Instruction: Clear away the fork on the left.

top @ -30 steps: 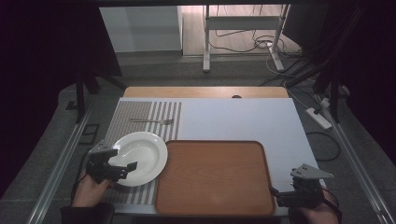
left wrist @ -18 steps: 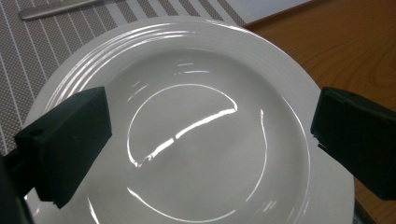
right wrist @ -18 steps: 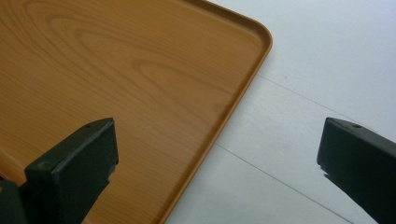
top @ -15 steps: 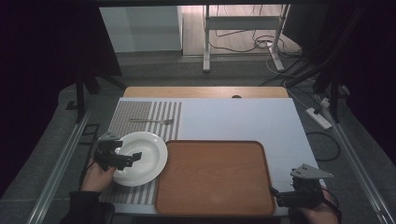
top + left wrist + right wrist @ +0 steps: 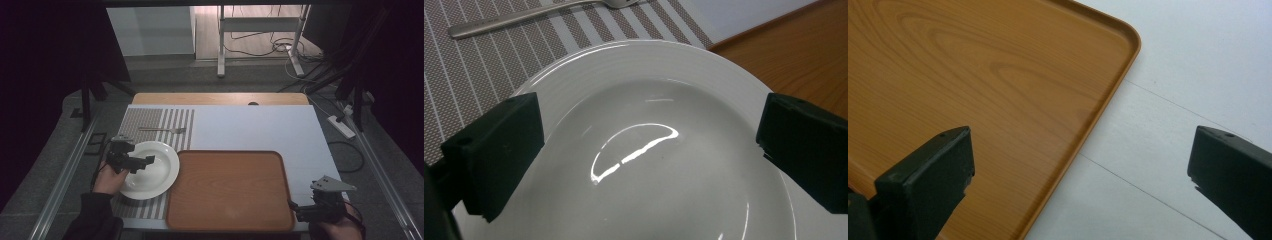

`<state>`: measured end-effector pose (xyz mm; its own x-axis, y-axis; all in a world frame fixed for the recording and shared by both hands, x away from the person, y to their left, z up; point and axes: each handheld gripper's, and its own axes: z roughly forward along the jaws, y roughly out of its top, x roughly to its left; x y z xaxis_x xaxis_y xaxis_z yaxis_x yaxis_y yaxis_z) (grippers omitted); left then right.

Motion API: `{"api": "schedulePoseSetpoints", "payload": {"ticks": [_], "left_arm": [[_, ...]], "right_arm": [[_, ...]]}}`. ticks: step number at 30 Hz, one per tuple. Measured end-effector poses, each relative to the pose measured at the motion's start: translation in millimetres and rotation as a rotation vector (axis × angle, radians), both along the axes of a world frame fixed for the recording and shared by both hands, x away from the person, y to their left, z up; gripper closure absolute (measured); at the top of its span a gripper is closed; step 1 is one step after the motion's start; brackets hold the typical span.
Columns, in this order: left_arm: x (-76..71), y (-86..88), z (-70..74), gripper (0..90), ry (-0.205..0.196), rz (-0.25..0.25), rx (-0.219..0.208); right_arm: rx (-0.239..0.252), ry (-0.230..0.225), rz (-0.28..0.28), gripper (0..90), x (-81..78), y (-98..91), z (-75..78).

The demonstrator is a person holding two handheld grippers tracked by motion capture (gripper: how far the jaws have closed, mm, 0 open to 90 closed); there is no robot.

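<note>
A white plate (image 5: pixel 152 170) lies on a striped placemat (image 5: pixel 150 122) at the table's left, its rim touching a wooden tray (image 5: pixel 230 190). My left gripper (image 5: pixel 142 162) hovers open over the plate's left half; in the left gripper view the plate (image 5: pixel 649 150) spreads between and beyond the wide-apart jaws. A fork (image 5: pixel 162 130) rests on the mat beyond the plate, and its handle (image 5: pixel 524 20) crosses the top of the left gripper view. My right gripper (image 5: pixel 295 207) is open at the tray's near right corner, straddling the tray's rim (image 5: pixel 1098 120) in the right gripper view.
The white table top (image 5: pixel 260 127) stretches beyond and to the right of the tray. A wooden strip (image 5: pixel 220 98) runs along the far edge. Metal rails flank the table, and cables and a power strip (image 5: pixel 342 125) lie on the floor at the right.
My left gripper has moved forward and to the right, from the plate's near left edge to over the plate. The right gripper has stayed put.
</note>
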<state>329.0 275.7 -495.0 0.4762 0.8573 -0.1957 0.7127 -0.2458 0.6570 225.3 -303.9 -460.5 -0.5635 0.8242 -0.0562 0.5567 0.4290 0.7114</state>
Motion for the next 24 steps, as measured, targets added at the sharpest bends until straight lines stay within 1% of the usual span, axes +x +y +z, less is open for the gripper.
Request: {"api": "schedulePoseSetpoints", "payload": {"ticks": [1,2,8,10,11,13,18,19,20,24], "left_arm": [[4.3,-1.2,-0.7,0.6,0.004,0.001,0.000],[4.3,-1.2,-0.7,0.7,0.004,0.001,0.000],[17.9,-3.9,-3.0,1.8,0.018,0.019,0.009],[22.4,-4.2,-3.7,2.2,0.023,0.032,0.024],[26.9,-4.1,-4.4,2.9,0.028,0.045,0.035],[29.2,-3.7,-4.7,3.5,0.031,0.045,0.035],[40.6,-2.7,-6.0,3.7,0.041,0.038,0.048],[45.8,-2.3,-6.7,3.7,0.049,0.036,0.048],[45.8,-2.3,-6.7,3.8,0.049,0.036,0.048],[55.8,-1.4,-7.1,3.3,0.055,0.031,0.039]], "right_arm": [[0.000,0.001,0.000,0.0,0.0,0.0,0.0],[-0.001,0.001,0.001,0.0,0.0,0.1,-0.1],[-0.004,0.002,0.004,0.0,0.0,0.3,-0.1],[-0.005,0.003,0.005,0.0,0.1,0.4,-0.2],[-0.006,0.003,0.003,0.0,0.0,0.6,-0.2],[-0.007,0.003,0.004,0.0,0.1,0.6,-0.2],[-0.010,0.004,0.005,0.0,0.2,0.8,-0.3],[-0.010,0.004,0.005,0.0,0.2,0.8,-0.3],[-0.010,0.004,0.005,0.0,0.2,0.8,-0.3],[-0.011,0.005,0.007,0.0,0.4,0.9,-0.4]]}}
